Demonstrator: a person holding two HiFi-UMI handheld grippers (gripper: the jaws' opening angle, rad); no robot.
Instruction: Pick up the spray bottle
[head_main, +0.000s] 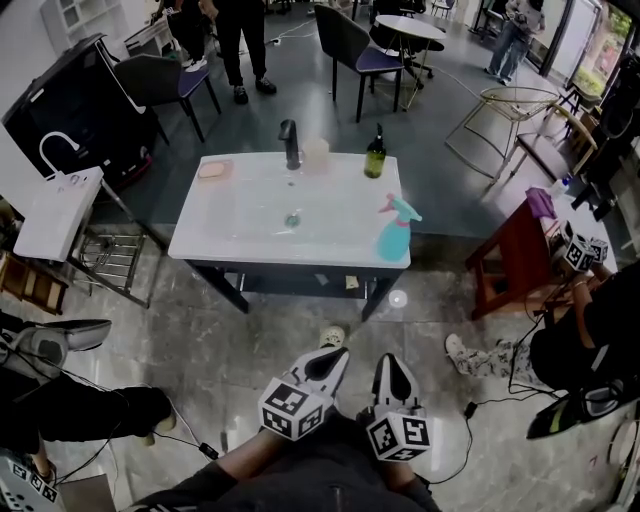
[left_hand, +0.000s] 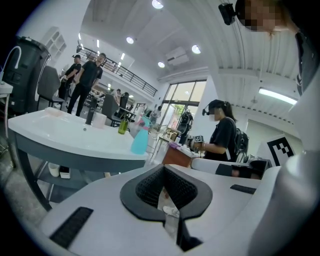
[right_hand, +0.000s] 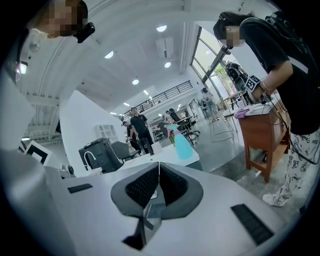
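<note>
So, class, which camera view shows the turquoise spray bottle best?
The head view: the spray bottle stands whole and upright near the right front corner of the white sink counter, so its place is clear. The left gripper view and the right gripper view show it only side-on, far off at the counter's edge.

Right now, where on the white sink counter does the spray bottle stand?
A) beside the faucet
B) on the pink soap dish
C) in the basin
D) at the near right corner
D: in the head view the spray bottle stands at the counter's near right corner, away from the faucet.
</note>
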